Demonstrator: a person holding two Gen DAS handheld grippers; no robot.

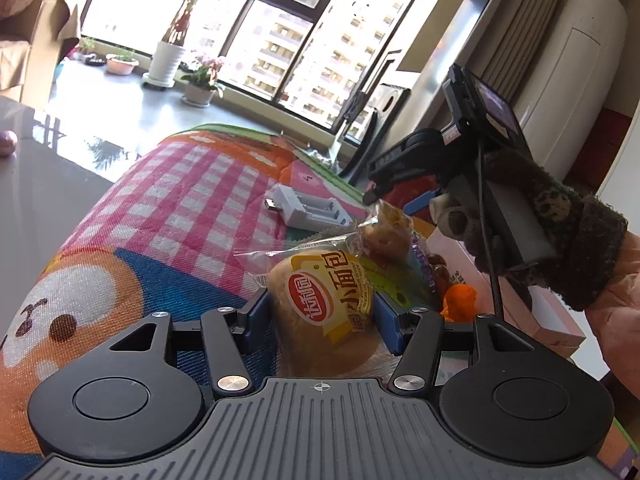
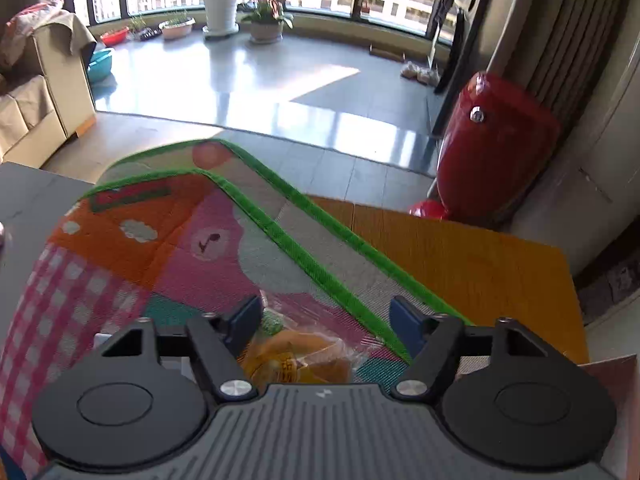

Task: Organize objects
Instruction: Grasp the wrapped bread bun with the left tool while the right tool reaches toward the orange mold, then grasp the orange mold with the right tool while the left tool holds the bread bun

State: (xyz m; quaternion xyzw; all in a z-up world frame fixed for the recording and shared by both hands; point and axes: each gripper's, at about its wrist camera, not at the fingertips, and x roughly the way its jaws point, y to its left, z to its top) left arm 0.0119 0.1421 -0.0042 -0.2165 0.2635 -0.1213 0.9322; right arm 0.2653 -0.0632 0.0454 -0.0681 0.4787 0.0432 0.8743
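Observation:
My left gripper (image 1: 318, 312) is shut on a wrapped bread roll (image 1: 324, 304) with a yellow label, held just above the colourful play mat (image 1: 168, 208). A second wrapped snack (image 1: 386, 232) lies beyond it, under the right gripper (image 1: 400, 200), which shows in the left wrist view held by a gloved hand. In the right wrist view my right gripper (image 2: 324, 320) is open, its blue fingers (image 2: 244, 320) wide apart above that wrapped snack (image 2: 296, 354). A white battery charger (image 1: 308, 208) lies on the mat further back.
A pink box (image 1: 520, 304) sits at the mat's right, with an orange toy (image 1: 460, 300) and a purple-edged packet beside it. A grey table (image 1: 36, 200) is at the left. A red cylinder (image 2: 488, 148) and a yellow mat (image 2: 460, 256) lie to the right.

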